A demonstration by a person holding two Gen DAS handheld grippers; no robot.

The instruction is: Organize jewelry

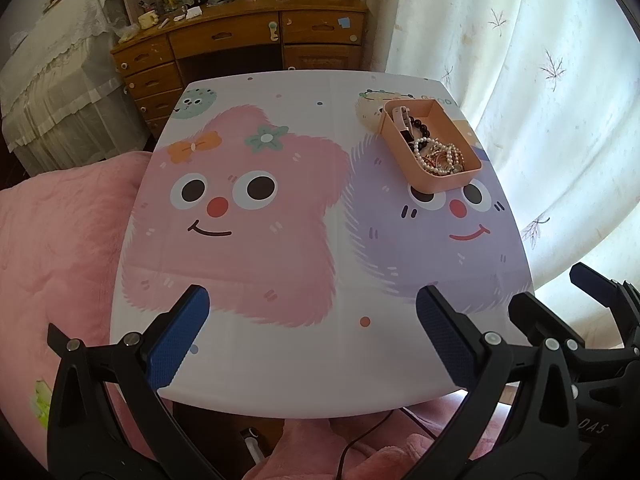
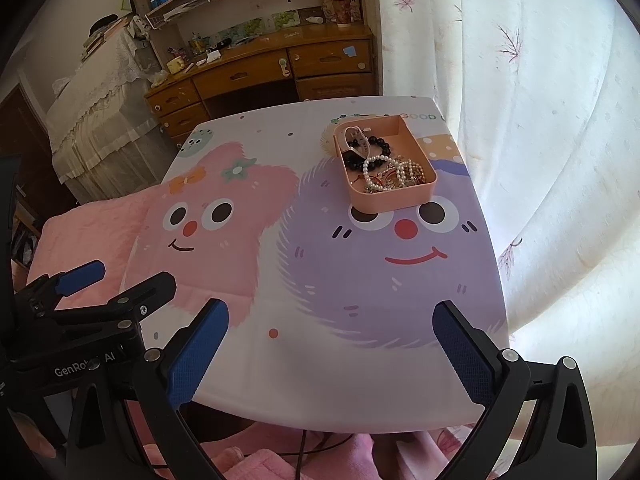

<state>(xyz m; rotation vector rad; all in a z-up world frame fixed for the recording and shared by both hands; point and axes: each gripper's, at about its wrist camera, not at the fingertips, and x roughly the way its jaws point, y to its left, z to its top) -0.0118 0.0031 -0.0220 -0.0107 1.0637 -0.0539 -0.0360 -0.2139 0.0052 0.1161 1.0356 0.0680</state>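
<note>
A peach-pink open box [image 1: 436, 182] [image 2: 394, 200] stands on the table's far right part. It holds a white pearl bracelet [image 1: 426, 152] [image 2: 374, 162], a black bead bracelet [image 1: 420, 126] [image 2: 370, 144], a pale watch band [image 1: 400, 118] [image 2: 358, 138] and tangled gold and red pieces [image 1: 444, 160] [image 2: 400, 178]. My left gripper [image 1: 312, 332] is open and empty over the table's near edge. My right gripper [image 2: 330, 344] is open and empty, also over the near edge. Both are well short of the box.
The small table [image 1: 280, 360] [image 2: 320, 380] wears a cartoon-monster cloth. A pink quilt [image 1: 52, 248] lies at its left. A white curtain [image 1: 540, 80] hangs at the right. A wooden desk with drawers [image 1: 240, 36] stands behind. A black cable [image 1: 360, 440] runs under the near edge.
</note>
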